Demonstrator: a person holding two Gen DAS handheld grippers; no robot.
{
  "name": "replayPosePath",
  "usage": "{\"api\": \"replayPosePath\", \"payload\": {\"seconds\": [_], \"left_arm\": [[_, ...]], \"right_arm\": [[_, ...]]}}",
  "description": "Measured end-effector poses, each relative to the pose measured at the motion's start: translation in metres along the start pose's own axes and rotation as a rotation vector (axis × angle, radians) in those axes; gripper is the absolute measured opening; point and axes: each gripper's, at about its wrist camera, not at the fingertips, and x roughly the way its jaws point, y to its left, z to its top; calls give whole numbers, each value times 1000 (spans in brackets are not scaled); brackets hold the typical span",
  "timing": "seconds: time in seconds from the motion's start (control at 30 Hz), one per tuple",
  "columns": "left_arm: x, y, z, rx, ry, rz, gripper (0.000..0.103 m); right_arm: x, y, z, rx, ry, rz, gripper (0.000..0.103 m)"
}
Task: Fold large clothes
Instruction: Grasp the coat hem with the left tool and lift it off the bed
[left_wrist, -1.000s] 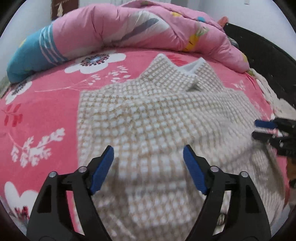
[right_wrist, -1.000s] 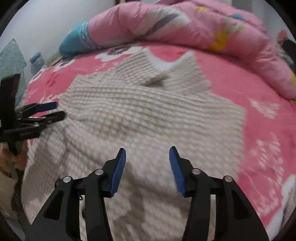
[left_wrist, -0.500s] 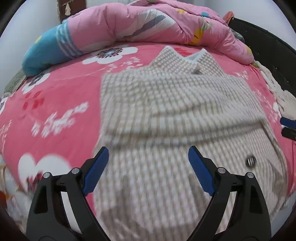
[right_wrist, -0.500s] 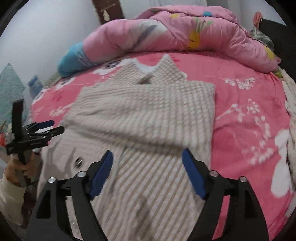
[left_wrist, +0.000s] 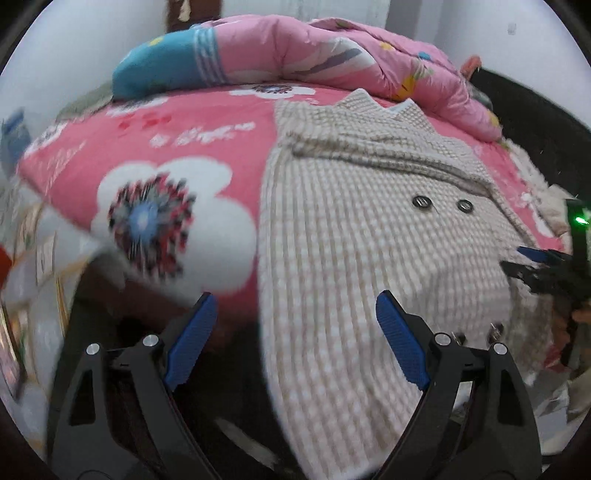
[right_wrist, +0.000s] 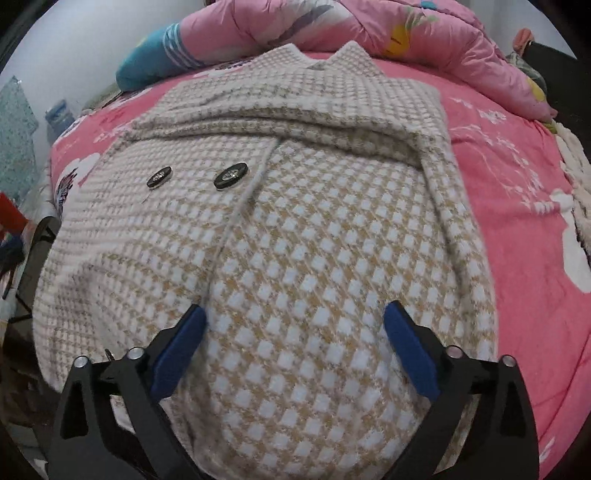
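Note:
A beige-and-white checked coat lies flat on the pink flowered bed, collar at the far end, its lower part hanging over the near bed edge. It fills the right wrist view, with two dark buttons on its left front. My left gripper is open and empty, above the coat's lower left edge. My right gripper is open and empty, above the coat's lower right part. The right gripper also shows in the left wrist view at the right edge.
A rolled pink and blue quilt lies along the far side of the bed, also in the right wrist view. A dark frame stands at the right. A water bottle stands left of the bed.
Both grippers have drawn back toward the near bed edge and down. The left view has swung left, the coat now sits to its right. Two buttons have come into view.

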Motion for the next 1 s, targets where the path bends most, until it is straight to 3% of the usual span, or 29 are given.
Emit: {"api": "replayPosePath", "payload": {"seconds": [0.1, 0.37, 0.63, 1.0], "left_arm": [[-9, 1, -27, -18, -9, 13, 84], [-11, -2, -75, -100, 1, -85, 84], [10, 2, -73, -150, 36, -125, 57], [19, 10, -65, -155, 21, -138, 57]], "right_arm": [[1, -1, -3, -5, -8, 2, 97], [2, -1, -6, -7, -32, 9, 97], [1, -2, -7, -9, -35, 6, 97], [2, -2, -7, -9, -39, 6, 97]]}}
